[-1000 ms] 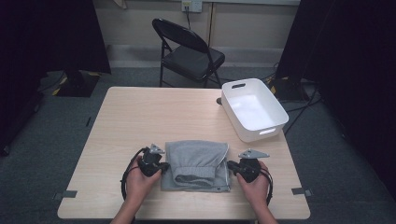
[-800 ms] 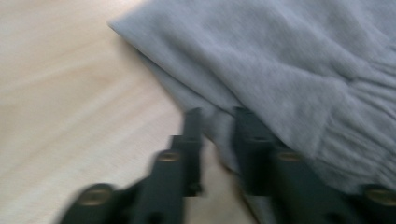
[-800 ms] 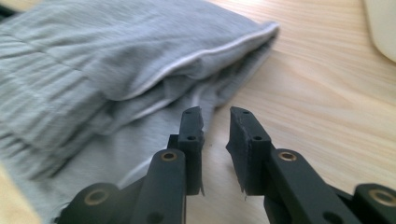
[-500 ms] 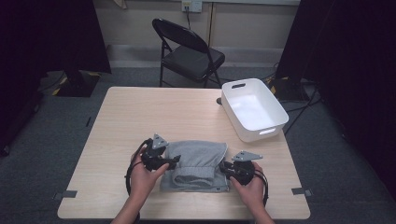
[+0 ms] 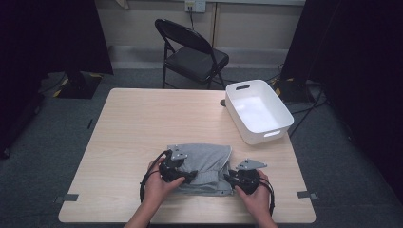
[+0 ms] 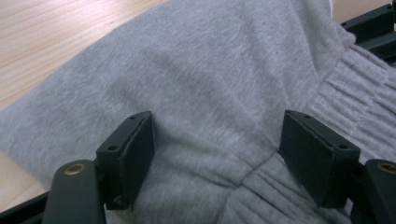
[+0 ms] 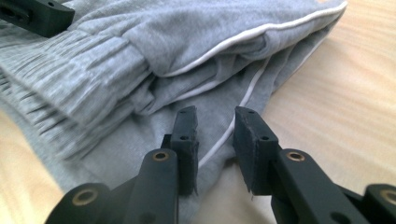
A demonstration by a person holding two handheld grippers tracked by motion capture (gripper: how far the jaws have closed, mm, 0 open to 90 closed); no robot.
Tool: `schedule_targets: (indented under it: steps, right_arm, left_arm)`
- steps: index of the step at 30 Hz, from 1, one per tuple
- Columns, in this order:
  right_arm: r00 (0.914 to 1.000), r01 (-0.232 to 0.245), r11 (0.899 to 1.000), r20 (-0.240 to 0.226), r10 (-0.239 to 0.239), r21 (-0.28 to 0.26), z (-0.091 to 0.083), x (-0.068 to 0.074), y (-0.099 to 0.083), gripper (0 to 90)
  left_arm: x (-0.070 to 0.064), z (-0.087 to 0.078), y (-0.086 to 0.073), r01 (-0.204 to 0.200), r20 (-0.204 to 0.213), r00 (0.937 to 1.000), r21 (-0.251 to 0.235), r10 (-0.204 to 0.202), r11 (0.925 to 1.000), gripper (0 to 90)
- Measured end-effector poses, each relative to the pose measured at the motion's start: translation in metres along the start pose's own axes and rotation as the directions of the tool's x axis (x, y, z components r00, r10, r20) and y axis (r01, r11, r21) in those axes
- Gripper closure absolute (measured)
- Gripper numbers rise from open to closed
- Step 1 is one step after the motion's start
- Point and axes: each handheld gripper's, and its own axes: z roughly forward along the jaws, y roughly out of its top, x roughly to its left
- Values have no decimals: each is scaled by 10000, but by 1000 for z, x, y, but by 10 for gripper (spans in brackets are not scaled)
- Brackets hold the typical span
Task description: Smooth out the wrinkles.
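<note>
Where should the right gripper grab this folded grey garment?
Probably the grey garment's near corner with the white piping, coming in flat from the table edge. The layers there lie thin and loose before the right gripper, unlike the thick ribbed band.

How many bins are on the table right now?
1. A white bin sits at the table's far right corner, beyond the folded grey garment near the front edge.
</note>
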Motion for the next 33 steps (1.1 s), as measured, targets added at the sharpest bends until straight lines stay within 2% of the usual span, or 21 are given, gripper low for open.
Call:
schedule_targets:
  steps: [3, 5, 6, 7, 9, 11, 12, 14, 17, 19, 20, 23, 27, 33]
  right_arm:
    - [10000, 45, 9999, -10, -45, 90, -4, 5, -3, 706]
    - [10000, -25, 9998, -95, 26, 175, -6, 8, -4, 699]
    - [9999, 4, 9997, -120, -1, 238, -7, 10, -4, 695]
    - [9999, 64, 9996, -129, -61, 259, -8, 10, -4, 678]
    - [9998, -107, 9997, -136, 110, 208, -10, 11, -4, 597]
    - [9999, -131, 9999, -64, 131, -33, -14, 10, -1, 536]
    - [9995, -283, 9994, -111, 281, -176, -16, 7, 2, 510]
    - [9998, -158, 9986, 149, 166, -506, -22, 2, 10, 429]
    - [9992, -162, 9967, 364, 191, -800, -27, -7, 22, 370]
    - [9984, -202, 9955, 508, 250, -931, -29, -14, 31, 334]
    - [9984, -202, 9955, 508, 250, -931, -29, -14, 31, 334]
    - [9967, -491, 9908, 578, 568, -1263, -31, -26, 46, 297]
    - [9951, -678, 9869, 613, 774, -1464, -32, -34, 54, 290]
    - [9947, -525, 9879, 804, 648, -1460, -33, -39, 66, 288]
  left_arm:
    - [-4, -4, -4, -4, 159, 9999, 71, 3, 10000, 269]
    - [-6, -5, -6, -152, 234, 9996, 151, 148, 9998, 282]
    - [-7, -6, -6, -84, 267, 9996, 150, 80, 9999, 283]
    - [-7, -6, -7, -9, 286, 9996, 124, 6, 9999, 283]
    - [-6, -8, -5, 113, 297, 9995, 110, -117, 9999, 281]
    - [-4, -11, -3, 150, 284, 9995, 62, -152, 9999, 251]
    - [-2, -13, -1, 178, 201, 9996, -61, -177, 9998, 210]
    - [1, -15, 0, 62, 119, 9999, -83, -61, 9999, 170]
    - [7, -17, 0, 252, 216, 9995, -36, -251, 9997, 162]
    - [12, -18, -1, 98, 98, 9999, 15, -99, 10000, 160]
    - [12, -18, -1, 98, 98, 9999, 15, -99, 10000, 161]
    - [15, -18, -2, 338, 184, 9993, 53, -338, 9994, 161]
    - [16, -19, -2, 241, 199, 9995, 94, -243, 9997, 161]
    - [21, -22, -4, 392, 232, 9990, 68, -393, 9992, 160]
